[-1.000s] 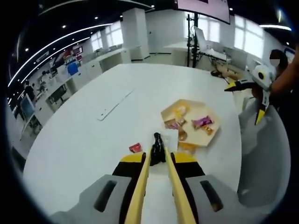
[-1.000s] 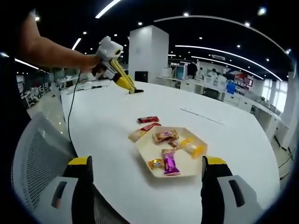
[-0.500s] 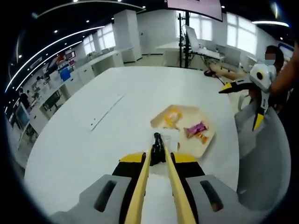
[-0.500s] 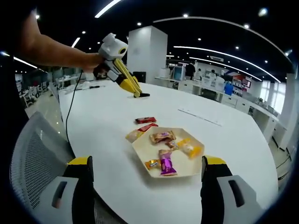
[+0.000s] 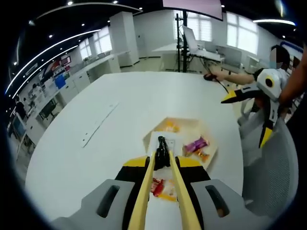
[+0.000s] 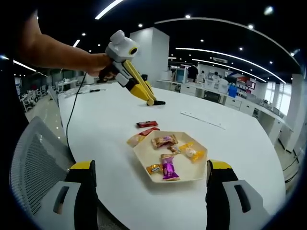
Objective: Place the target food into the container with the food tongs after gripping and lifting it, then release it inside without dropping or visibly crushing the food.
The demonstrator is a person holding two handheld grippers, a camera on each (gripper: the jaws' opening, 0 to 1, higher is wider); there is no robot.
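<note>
Left gripper (image 5: 162, 154): jaws drawn narrow, gripping black-tipped food tongs (image 6: 157, 102); held above the tray's far side
Right gripper (image 6: 149, 178): jaws spread wide, nothing between them
Tray (image 6: 144, 154): hexagonal, near the white table's (image 6: 110, 124) chair-side edge; wrapped candies inside
Red candy (image 6: 147, 124): on the table, just beyond the tray

Big open office w/ a round white table (image 6: 110, 129) and a grey mesh chair (image 6: 33, 163). Ceiling's dark w/ strip lights (image 6: 225, 21); bright windows (image 5: 240, 33) at the back.
</note>
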